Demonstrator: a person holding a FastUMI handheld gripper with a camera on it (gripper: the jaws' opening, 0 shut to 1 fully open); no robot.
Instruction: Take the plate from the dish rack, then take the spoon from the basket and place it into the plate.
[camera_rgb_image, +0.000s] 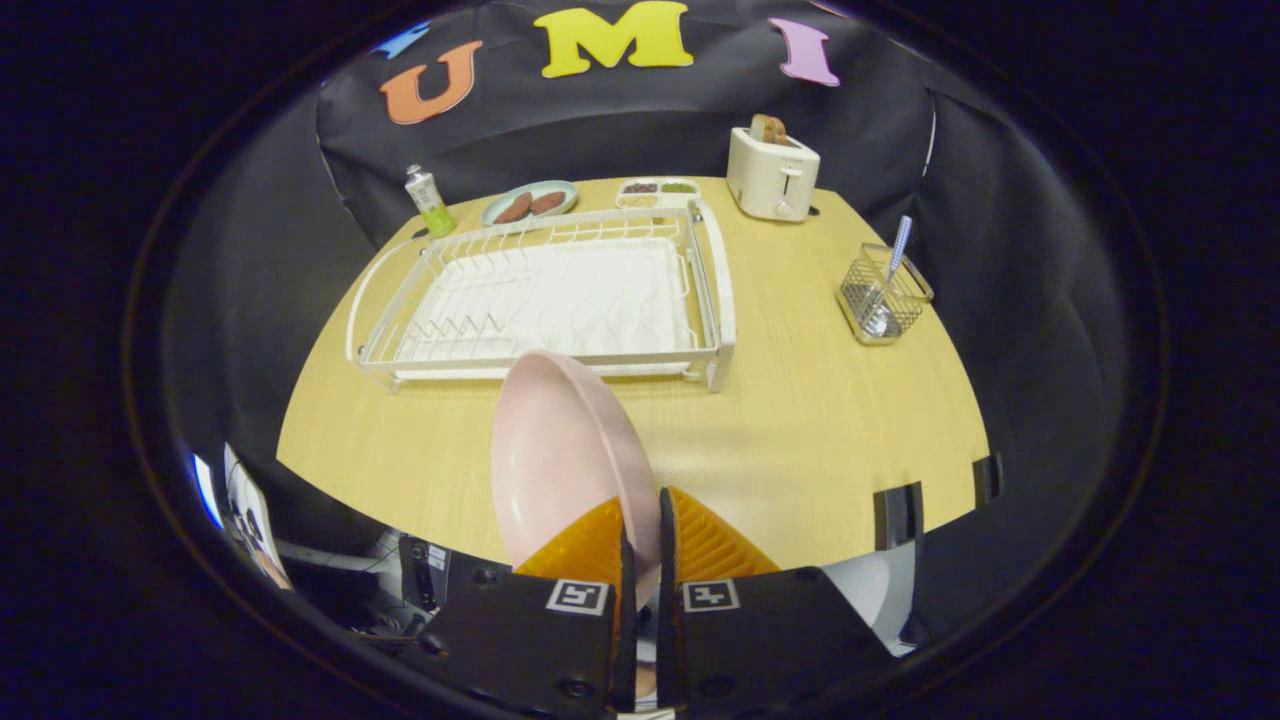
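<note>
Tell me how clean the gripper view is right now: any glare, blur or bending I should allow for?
Gripper view: evenly lit, sharp on the pink plate held upright in the gripper; fisheye bows the table edge and dish rack; mild sheen on the plate; spoon in its basket is small but legible.

One plate, one spoon, one toaster

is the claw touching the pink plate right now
Touching. In the gripper view the claw has both orange fingers closed on the pink plate's rim, holding it on edge above the table, in front of the dish rack.
</note>
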